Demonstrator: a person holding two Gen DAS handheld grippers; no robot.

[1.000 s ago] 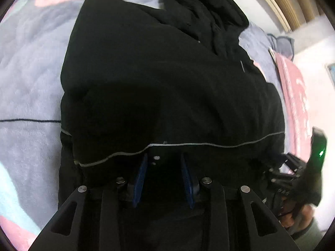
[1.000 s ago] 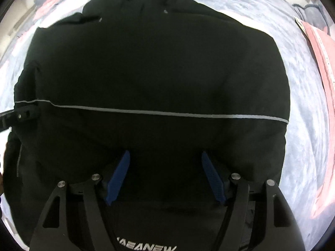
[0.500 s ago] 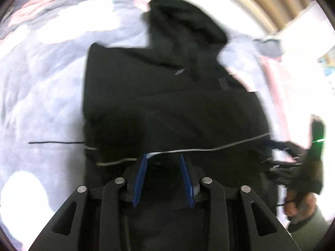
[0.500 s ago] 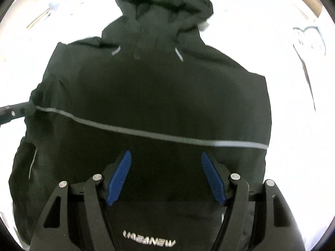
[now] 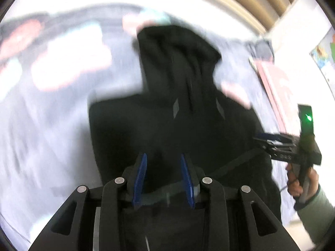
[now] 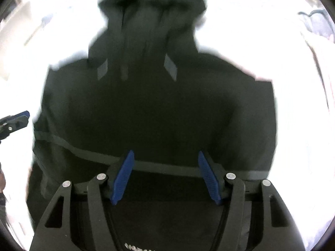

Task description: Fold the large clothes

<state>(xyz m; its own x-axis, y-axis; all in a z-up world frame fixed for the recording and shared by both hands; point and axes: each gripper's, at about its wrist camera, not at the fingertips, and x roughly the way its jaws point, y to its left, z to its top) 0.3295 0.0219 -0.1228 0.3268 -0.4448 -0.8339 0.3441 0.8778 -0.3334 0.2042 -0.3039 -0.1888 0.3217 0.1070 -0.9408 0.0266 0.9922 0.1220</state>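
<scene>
Right now the black hooded jacket fills the middle of both wrist views, lying on the bed, its long axis running from the hem at the bottom of each frame up to the hood at the top. The grey piping band crosses just at the blue finger pads. Both claws sit at the hem end, about equally near; the coming fold, I judge, turns on carrying that edge up toward the hood.

The left claw points straight along the garment, its jaws narrowly parted with dark cloth between them; whether they actually pinch it I cannot tell, given the blur. The right claw stands wide apart, released, over the hem. In the left view it enters from the right edge, level, held by the person's hand.
</scene>
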